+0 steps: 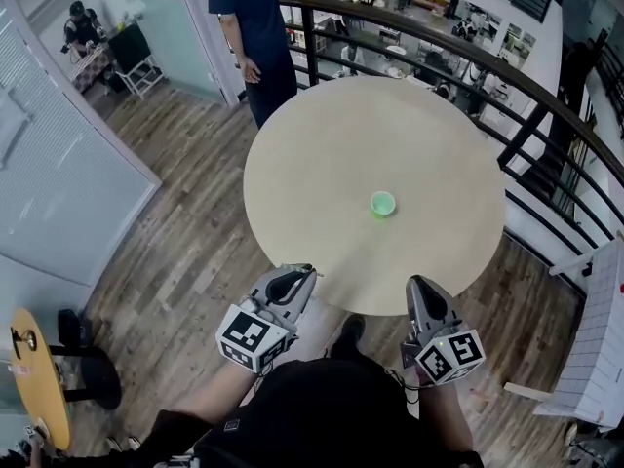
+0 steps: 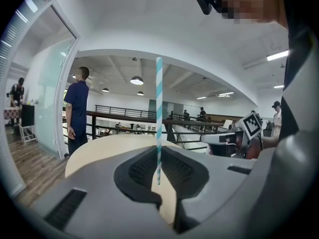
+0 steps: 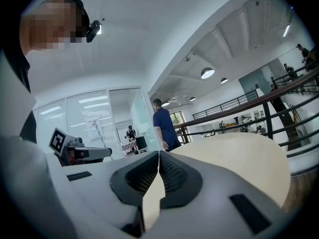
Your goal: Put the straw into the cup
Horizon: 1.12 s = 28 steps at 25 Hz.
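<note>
A small green cup (image 1: 382, 204) stands upright on the round beige table (image 1: 312, 164), right of its middle. My left gripper (image 1: 303, 273) hovers at the table's near edge, shut on a teal-and-white striped straw (image 2: 159, 113) that stands upright between its pads (image 2: 144, 166). I cannot make out the straw in the head view. My right gripper (image 1: 419, 283) is at the near edge too, to the right; its jaws (image 3: 158, 156) are shut with nothing between them. Both grippers are well short of the cup, which shows in neither gripper view.
A person in dark blue (image 1: 255, 37) stands at the table's far left side. A black railing (image 1: 507, 76) curves behind and right of the table. A glass wall (image 1: 58, 183) is at the left, a small yellow table (image 1: 39, 378) at lower left.
</note>
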Tool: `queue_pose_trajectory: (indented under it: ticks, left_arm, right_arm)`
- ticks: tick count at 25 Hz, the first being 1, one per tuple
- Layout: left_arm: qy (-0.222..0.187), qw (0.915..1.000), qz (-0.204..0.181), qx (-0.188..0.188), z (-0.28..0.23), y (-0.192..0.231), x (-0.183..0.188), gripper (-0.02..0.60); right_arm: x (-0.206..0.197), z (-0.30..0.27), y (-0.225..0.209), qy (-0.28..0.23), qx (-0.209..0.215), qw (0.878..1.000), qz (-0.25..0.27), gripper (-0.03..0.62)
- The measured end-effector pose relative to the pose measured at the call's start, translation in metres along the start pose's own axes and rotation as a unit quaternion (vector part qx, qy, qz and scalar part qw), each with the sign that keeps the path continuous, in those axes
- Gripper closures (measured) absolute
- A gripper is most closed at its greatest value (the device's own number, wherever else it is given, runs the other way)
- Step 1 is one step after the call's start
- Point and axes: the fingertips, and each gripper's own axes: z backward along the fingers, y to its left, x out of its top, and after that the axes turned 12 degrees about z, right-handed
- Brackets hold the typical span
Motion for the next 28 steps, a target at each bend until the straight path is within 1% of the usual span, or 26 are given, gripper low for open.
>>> queue_pose_trajectory:
  ticks: [5, 7, 9, 13, 20, 24, 28]
  left_arm:
    - [0.016, 0.9996, 0.021, -0.006, -0.032, 0.0, -0.006, 0.555]
    - [0.025, 0.9992, 0.03, -0.013, -0.047, 0.001, -0.007, 0.555]
    - [0.027, 0.999, 0.029, -0.019, -0.06, 0.004, -0.004, 0.555]
    - [0.026, 0.9989, 0.015, -0.035, -0.082, 0.014, 0.009, 0.555]
    - [0.038, 0.9967, 0.009, -0.071, -0.121, 0.035, 0.02, 0.555]
    - [0.051, 0.9951, 0.005, -0.084, -0.148, 0.04, 0.016, 0.555]
    - [0.066, 0.993, 0.005, -0.097, -0.175, 0.051, 0.01, 0.555]
  right_arm:
    - [-0.013, -0.022, -0.021, 0.012, 0.022, 1.0, -0.001, 0.571]
    - [-0.018, -0.032, -0.029, 0.021, 0.025, 0.999, -0.009, 0.571]
    - [-0.02, -0.041, -0.034, 0.028, 0.023, 0.999, -0.016, 0.571]
    - [-0.02, -0.057, -0.046, 0.039, 0.009, 0.999, -0.019, 0.571]
    - [-0.023, -0.082, -0.067, 0.052, -0.029, 0.998, -0.031, 0.571]
    - [-0.033, -0.091, -0.082, 0.063, -0.041, 0.996, -0.039, 0.571]
    - [-0.051, -0.105, -0.094, 0.082, -0.048, 0.994, -0.047, 0.571]
